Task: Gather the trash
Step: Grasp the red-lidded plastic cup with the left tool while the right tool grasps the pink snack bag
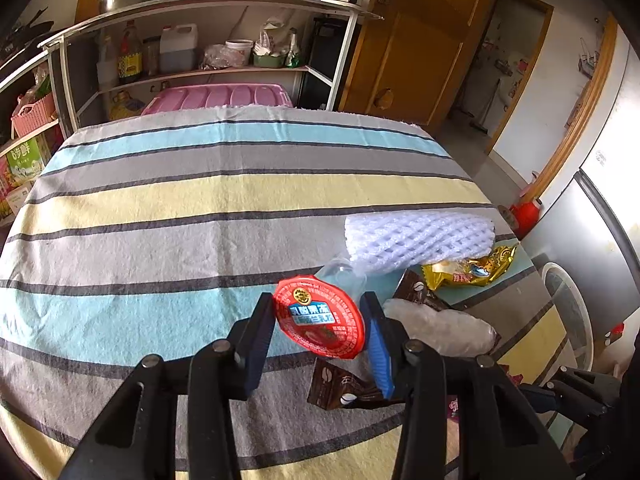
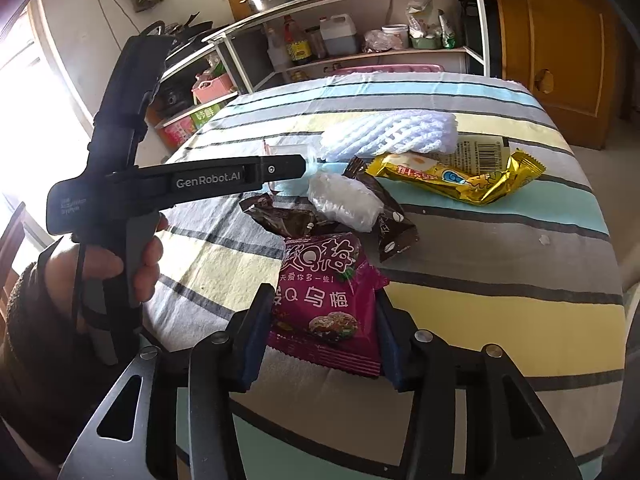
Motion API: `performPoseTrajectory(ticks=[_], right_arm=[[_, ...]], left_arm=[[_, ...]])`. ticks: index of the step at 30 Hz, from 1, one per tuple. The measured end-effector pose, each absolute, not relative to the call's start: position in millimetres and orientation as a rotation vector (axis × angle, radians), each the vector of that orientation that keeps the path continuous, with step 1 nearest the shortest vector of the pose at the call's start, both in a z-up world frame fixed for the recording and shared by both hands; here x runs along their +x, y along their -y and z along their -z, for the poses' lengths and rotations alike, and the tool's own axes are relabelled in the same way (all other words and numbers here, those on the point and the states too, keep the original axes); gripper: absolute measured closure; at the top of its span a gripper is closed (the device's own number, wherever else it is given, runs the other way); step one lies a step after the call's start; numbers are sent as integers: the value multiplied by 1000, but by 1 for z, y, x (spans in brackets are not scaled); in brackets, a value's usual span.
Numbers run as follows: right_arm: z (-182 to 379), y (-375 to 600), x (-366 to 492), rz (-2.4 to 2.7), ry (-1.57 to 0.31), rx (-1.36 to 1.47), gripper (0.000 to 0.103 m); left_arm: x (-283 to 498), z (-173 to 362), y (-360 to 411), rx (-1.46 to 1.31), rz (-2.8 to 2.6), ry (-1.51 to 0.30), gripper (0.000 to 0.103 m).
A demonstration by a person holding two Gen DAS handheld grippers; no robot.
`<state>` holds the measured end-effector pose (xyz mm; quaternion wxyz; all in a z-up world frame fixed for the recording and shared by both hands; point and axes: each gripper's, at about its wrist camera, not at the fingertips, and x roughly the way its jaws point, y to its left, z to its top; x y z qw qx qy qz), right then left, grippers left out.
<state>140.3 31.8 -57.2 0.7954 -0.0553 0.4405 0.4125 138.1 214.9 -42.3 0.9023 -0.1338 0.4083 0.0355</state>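
Trash lies on a striped tablecloth (image 1: 200, 200). My left gripper (image 1: 318, 326) is shut on a clear jelly cup with a red foil lid (image 1: 320, 320), held above the cloth. My right gripper (image 2: 320, 324) is shut on a magenta plum snack packet (image 2: 326, 304). Beyond lie a white foam fruit net (image 1: 420, 240) (image 2: 390, 132), a gold wrapper (image 1: 472, 266) (image 2: 456, 178), a crumpled clear plastic bag (image 1: 440, 330) (image 2: 344, 200) and brown coffee sachets (image 1: 344, 390) (image 2: 394, 226). The left gripper's body (image 2: 180, 188) shows in the right wrist view.
A metal shelf rack (image 1: 208, 40) with bottles and bowls stands behind the table. A pink plastic bin lid (image 1: 220, 98) sits at the far edge. A wooden door (image 1: 412, 48) is at the right. The table's right edge drops to the floor.
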Motion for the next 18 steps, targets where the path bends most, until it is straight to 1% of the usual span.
performPoseTrajectory(ticks=[18], right_arm=[[34,3,133,-792,-860,-74,56]], left_arm=[[117,0,-178,-204,-28,-759,58]])
